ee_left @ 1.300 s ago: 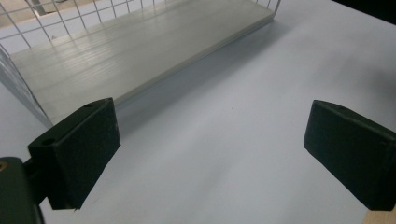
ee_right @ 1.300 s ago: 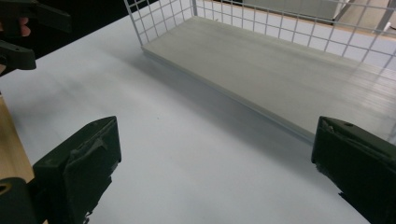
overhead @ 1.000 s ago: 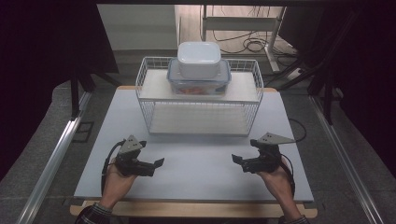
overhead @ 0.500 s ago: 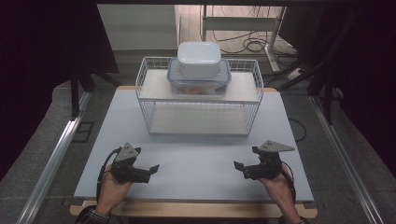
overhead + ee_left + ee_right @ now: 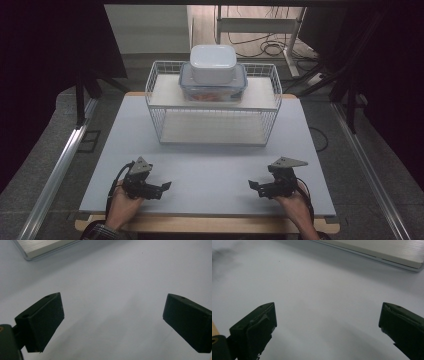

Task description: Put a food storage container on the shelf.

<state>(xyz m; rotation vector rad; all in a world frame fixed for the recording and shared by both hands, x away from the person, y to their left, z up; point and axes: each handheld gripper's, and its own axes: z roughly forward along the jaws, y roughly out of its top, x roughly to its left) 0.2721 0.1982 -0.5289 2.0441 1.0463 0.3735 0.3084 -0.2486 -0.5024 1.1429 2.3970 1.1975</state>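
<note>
In the high view the left hand (image 5: 122,202) comes in at the bottom left and holds the left gripper (image 5: 162,186) low over the near part of the table (image 5: 215,165), its jaws pointing toward the table's middle. In the left gripper view the left gripper (image 5: 112,317) has its two black jaws spread wide, with bare pale table between them and nothing held. At the top left of that view lies the corner of a pale board with a metal edge (image 5: 42,246).

At the back middle of the table stands a white wire basket (image 5: 159,107), well apart from both grippers. It has a pale shelf (image 5: 165,95) across its upper part and a pale floor below. On the shelf rests a clear box (image 5: 214,92) with a blue-grey rim and something orange inside; what that is cannot be told. A white tub (image 5: 213,62) sits on top of the clear box.

At the bottom right the right hand (image 5: 292,205) holds the right gripper (image 5: 256,187) low over the near table, its jaws pointing in toward the left gripper. In the right gripper view the right gripper (image 5: 327,320) is likewise wide open and empty, with bare table between its jaws and a pale board edge (image 5: 387,255) at the top right
</note>
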